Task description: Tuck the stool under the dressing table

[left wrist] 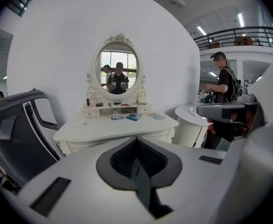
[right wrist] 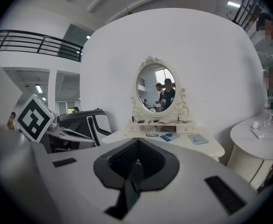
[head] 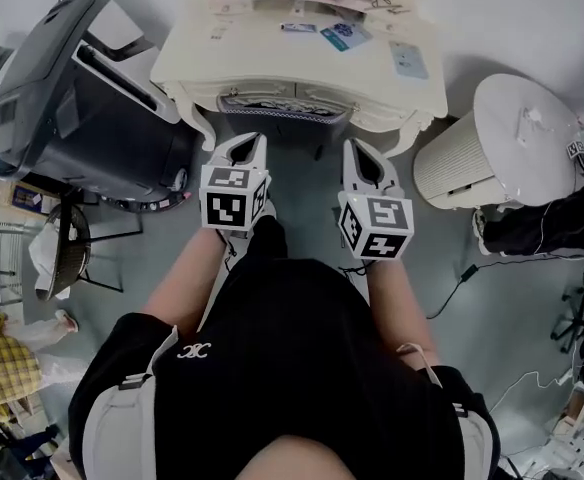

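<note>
left gripper (head: pixel 250 144) and right gripper (head: pixel 358 150) are held with jaws pressed together on nothing, near the dressing table (head: pixel 302 58), beneath which the stool (head: pixel 277 103) is seen; judged rigid, slidable, best pushed at its seat rim.

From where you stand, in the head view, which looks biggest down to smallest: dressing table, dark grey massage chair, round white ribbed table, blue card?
1. The dressing table and the dark grey massage chair: about alike, too close to rank.
2. The round white ribbed table.
3. The blue card, by far smallest.
</note>
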Demonstrator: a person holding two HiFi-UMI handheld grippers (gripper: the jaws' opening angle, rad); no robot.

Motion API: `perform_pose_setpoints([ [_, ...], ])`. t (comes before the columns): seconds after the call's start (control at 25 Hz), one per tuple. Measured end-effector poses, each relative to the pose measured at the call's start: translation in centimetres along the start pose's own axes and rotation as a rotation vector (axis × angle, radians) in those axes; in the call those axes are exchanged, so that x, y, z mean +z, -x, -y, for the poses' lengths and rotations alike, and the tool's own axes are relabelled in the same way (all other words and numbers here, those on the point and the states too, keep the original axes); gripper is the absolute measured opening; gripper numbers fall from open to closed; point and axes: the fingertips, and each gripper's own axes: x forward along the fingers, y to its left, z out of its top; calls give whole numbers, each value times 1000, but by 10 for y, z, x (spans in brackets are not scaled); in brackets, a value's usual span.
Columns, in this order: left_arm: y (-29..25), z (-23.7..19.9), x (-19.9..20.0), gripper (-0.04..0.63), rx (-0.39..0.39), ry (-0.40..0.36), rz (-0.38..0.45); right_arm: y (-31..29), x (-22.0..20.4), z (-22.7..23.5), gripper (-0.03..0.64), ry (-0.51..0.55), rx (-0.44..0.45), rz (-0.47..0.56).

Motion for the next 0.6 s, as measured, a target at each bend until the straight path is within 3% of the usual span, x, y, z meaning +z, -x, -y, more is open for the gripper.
perform_pose_setpoints([
  [0.6, -1, 23, 6, 8, -41, -32, 13, 15, -1, 1, 9, -5, -12, 2],
])
